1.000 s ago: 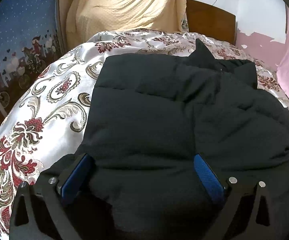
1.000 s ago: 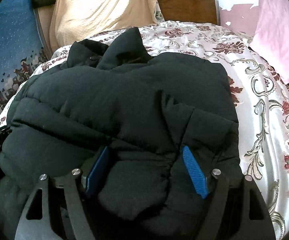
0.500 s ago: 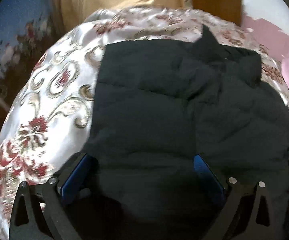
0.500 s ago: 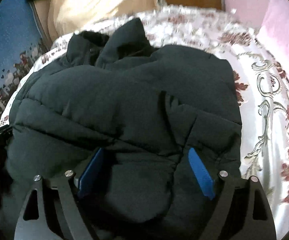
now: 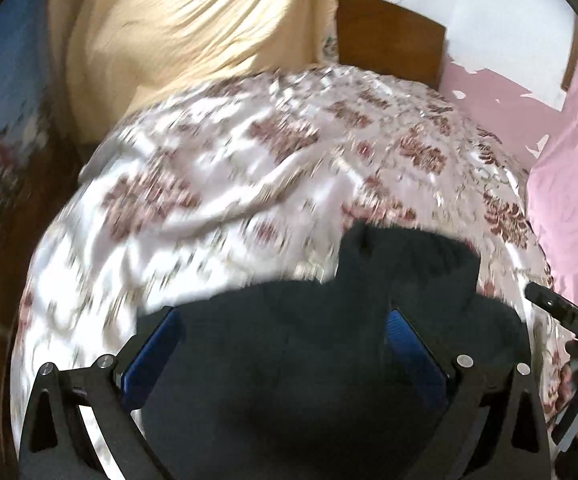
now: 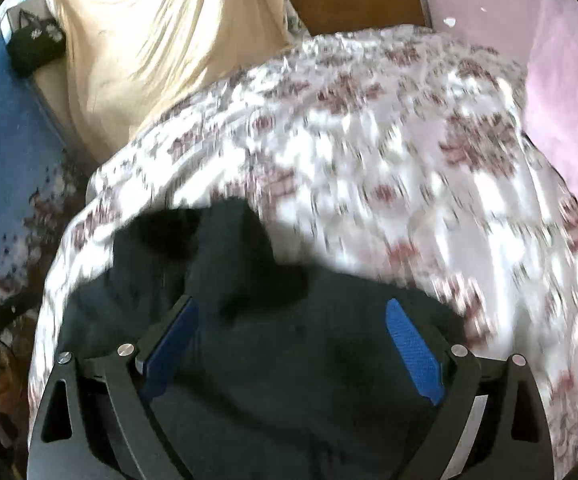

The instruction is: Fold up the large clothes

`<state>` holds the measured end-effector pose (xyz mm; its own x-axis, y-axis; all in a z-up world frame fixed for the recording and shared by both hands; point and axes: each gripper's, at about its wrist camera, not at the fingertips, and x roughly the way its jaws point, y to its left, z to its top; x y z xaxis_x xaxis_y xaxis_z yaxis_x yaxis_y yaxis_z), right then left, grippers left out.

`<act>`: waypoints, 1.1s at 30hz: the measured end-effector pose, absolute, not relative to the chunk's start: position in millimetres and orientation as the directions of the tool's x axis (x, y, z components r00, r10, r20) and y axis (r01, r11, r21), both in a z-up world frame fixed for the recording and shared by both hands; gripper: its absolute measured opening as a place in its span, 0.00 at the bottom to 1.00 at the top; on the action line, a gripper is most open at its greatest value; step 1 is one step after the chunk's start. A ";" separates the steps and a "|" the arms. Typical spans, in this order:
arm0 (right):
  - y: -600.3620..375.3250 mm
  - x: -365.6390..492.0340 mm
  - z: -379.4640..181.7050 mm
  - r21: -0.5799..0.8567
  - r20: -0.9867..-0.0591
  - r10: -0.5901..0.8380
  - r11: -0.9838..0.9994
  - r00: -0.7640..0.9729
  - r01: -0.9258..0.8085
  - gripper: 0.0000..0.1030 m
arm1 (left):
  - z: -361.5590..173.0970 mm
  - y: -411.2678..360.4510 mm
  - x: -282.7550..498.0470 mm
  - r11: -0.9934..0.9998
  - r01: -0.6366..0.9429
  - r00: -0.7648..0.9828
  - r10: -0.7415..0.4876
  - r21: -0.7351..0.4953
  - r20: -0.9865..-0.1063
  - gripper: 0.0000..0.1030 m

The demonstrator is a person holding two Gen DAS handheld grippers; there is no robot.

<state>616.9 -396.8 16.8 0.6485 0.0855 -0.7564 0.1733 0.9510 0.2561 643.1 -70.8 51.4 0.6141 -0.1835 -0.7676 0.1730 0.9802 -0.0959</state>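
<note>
Below, black jacket (image 6: 289, 380) between the right gripper's (image 6: 293, 344) opening fingers (image 6: 413, 352).

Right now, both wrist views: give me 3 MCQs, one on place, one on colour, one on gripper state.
1. Where does the jacket lie?
A. on the floral bedspread
B. on a bare floor
C. over the headboard

2. What colour are the gripper pads?
A. red
B. blue
C. white

3. How does the left gripper stand?
A. clamped flat on a sleeve
B. jaws wide apart over the jacket
C. out of view

Key: 1 A, bedspread shows around the dark jacket; 2 B, blue pads in both views; 3 B, wide gap between its pads.
</note>
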 end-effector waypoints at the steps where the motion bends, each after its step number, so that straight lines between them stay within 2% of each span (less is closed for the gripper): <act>1: -394.9 632.9 16.4 0.274 -0.754 0.099 0.946 0.650 0.174 0.89 | 52.6 -81.1 658.8 0.979 0.186 0.626 -0.179 -0.078 -0.759 1.00; 7: -372.4 692.4 -2.4 0.259 -0.763 0.090 0.950 0.640 0.175 0.89 | 19.9 -120.7 711.8 0.980 0.194 0.608 -0.085 0.043 -0.789 1.00; 9: -368.1 701.1 -12.6 0.256 -0.771 0.082 0.948 0.631 0.190 0.89 | 2.0 -128.0 721.3 0.981 0.182 0.585 -0.047 0.075 -0.809 0.93; 11: -364.0 707.1 -24.0 0.286 -0.786 0.111 0.938 0.609 0.198 0.77 | -7.1 -129.1 722.3 0.979 0.197 0.566 -0.080 0.040 -0.820 0.57; 12: -360.0 708.6 -27.7 0.308 -0.785 0.141 0.934 0.603 0.183 0.58 | -8.0 -129.4 720.2 0.977 0.213 0.557 -0.111 0.013 -0.823 0.48; 13: -356.9 708.7 -29.2 0.310 -0.787 0.153 0.935 0.598 0.169 0.44 | -8.5 -129.6 717.8 0.972 0.233 0.548 -0.144 -0.015 -0.824 0.27; 14: -353.4 707.5 -29.0 0.297 -0.789 0.150 0.942 0.596 0.155 0.41 | -7.4 -129.3 713.6 0.964 0.263 0.538 -0.186 -0.046 -0.822 0.07; 15: -349.4 704.3 -27.3 0.267 -0.790 0.133 0.953 0.598 0.141 0.39 | -4.5 -128.8 708.8 0.956 0.287 0.536 -0.210 -0.057 -0.817 0.07; 16: -346.8 700.7 -24.6 0.237 -0.789 0.115 0.963 0.603 0.126 0.32 | -1.0 -128.4 704.3 0.952 0.301 0.548 -0.214 -0.048 -0.808 0.07; 19: -345.6 681.4 -8.8 0.182 -0.771 0.096 0.980 0.629 0.074 0.17 | 14.6 -121.4 680.7 0.940 0.340 0.584 -0.218 -0.009 -0.782 0.05; 23: -352.9 640.7 20.0 0.155 -0.729 0.109 0.988 0.675 0.008 0.11 | 36.5 -107.1 646.6 0.926 0.377 0.612 -0.242 0.009 -0.752 0.05; 29: -361.0 576.5 45.3 0.130 -0.696 0.120 0.991 0.708 -0.040 0.08 | 51.1 -80.2 594.6 0.922 0.386 0.623 -0.287 -0.033 -0.728 0.04; 33: -342.6 532.7 42.1 0.022 -0.692 0.068 0.997 0.718 -0.074 0.07 | 39.9 -70.8 560.8 0.932 0.357 0.612 -0.280 -0.057 -0.740 0.04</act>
